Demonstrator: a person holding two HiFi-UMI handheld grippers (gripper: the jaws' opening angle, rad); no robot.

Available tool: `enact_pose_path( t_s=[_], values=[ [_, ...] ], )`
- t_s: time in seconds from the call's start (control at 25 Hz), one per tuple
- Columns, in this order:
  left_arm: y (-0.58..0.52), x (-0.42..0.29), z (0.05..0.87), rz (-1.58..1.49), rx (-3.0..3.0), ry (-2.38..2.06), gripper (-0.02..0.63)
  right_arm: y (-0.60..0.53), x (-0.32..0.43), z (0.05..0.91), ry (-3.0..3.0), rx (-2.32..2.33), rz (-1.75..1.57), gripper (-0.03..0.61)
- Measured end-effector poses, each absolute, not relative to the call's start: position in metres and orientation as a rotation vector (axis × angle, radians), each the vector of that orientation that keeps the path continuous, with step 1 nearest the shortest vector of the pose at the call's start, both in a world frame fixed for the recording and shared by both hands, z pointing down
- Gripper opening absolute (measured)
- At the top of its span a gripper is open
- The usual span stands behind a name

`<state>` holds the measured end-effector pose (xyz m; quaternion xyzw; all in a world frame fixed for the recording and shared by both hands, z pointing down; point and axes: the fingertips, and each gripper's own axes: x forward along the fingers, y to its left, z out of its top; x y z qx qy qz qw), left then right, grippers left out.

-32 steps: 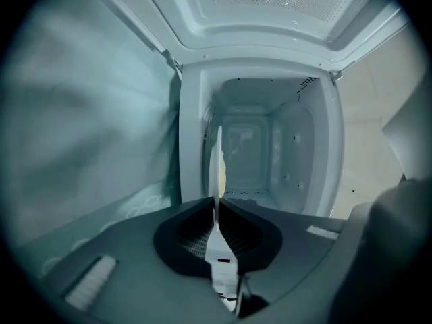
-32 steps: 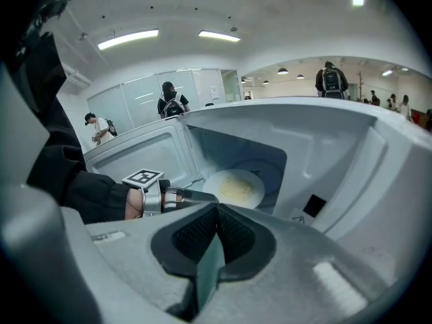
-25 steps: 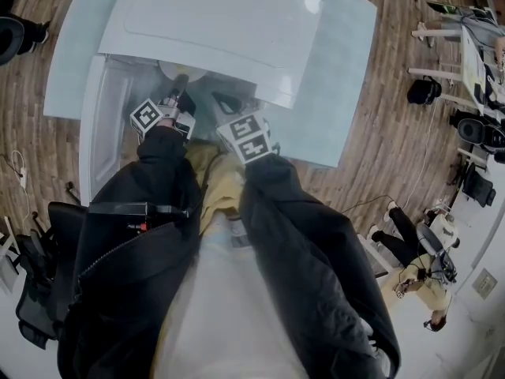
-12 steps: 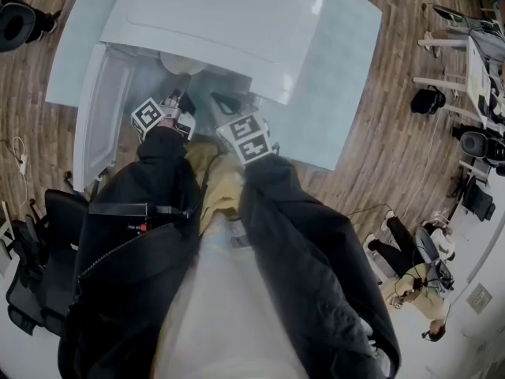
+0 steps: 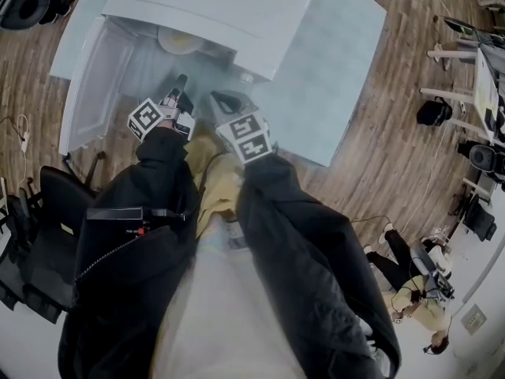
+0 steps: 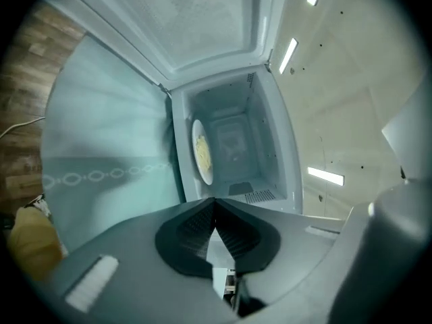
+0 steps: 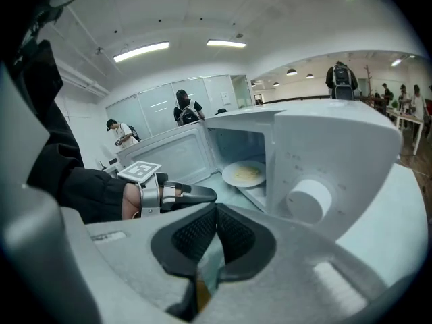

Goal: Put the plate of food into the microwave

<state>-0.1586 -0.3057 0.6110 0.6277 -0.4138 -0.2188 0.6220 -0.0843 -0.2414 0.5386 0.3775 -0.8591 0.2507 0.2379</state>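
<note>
A white plate of yellow food sits inside the white microwave, whose door hangs open to the left. My left gripper is in front of the opening, clear of the plate; its jaws have just been closing and now meet with nothing between them. The left gripper view looks past the shut left gripper at the plate in the cavity. My right gripper is beside it, shut and empty. In the right gripper view, the plate lies beyond the right gripper and the left gripper.
The microwave stands on a pale teal glass table over a wood floor. Black office chairs stand at the left. People stand in the room behind, and another desk is at the far right.
Both grippers have drawn back from the microwave opening toward me. The left gripper, earlier at the plate's rim, is now apart from it; the plate stays inside.
</note>
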Motion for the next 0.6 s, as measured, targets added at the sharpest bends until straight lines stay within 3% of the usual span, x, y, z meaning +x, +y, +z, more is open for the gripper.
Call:
enact_pose_path(
  t_s=[0.6],
  values=[
    [-0.228, -0.079, 0.507, -0.268, 1.937, -1.124, -0.005, -0.175, -0.008, 0.479, -2.471, 1.187, 0.48, -0.002]
  ],
)
